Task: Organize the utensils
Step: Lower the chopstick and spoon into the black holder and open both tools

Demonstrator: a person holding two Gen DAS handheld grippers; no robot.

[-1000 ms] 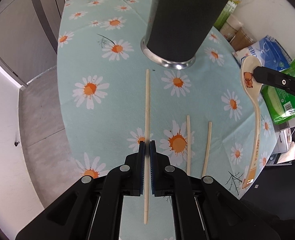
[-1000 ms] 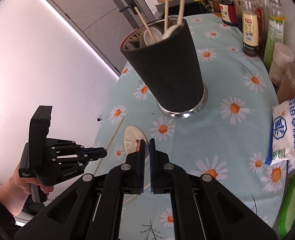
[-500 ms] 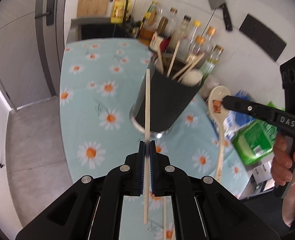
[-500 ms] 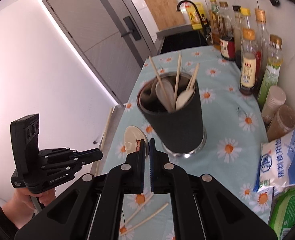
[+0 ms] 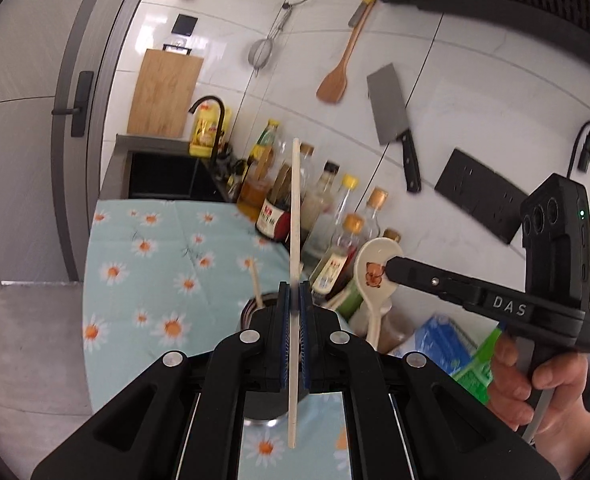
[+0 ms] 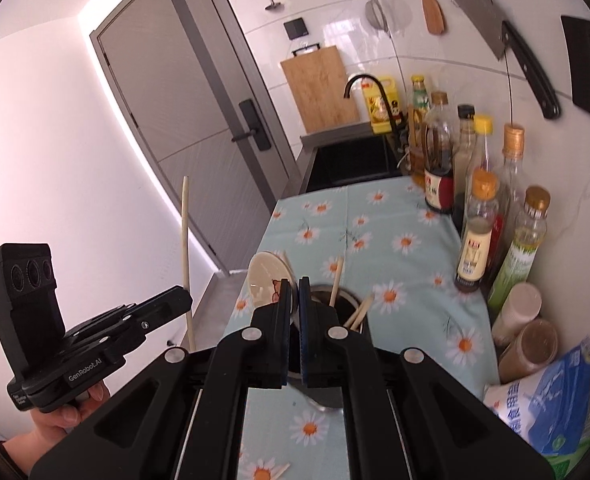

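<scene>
utensil holder (image 6: 337, 344): on the worktop (image 6: 399, 216), chopsticks standing in it
bottles (image 6: 479, 236): right of the holder, along the wall
sink (image 6: 351, 160): behind the holder

White tiled wall (image 5: 475, 92) with hanging cleaver (image 5: 393, 116), wooden spatula (image 5: 337, 76), strainer (image 5: 261, 52). Wooden cutting board (image 6: 319, 88) leans behind a black sink (image 6: 351, 160) with black faucet (image 6: 369, 84). Grey door (image 6: 199, 128) on the left, grey floor (image 5: 23, 344). Bench has daisy-print cloth (image 6: 375, 232); bottles (image 6: 483, 220) line the wall.
</scene>
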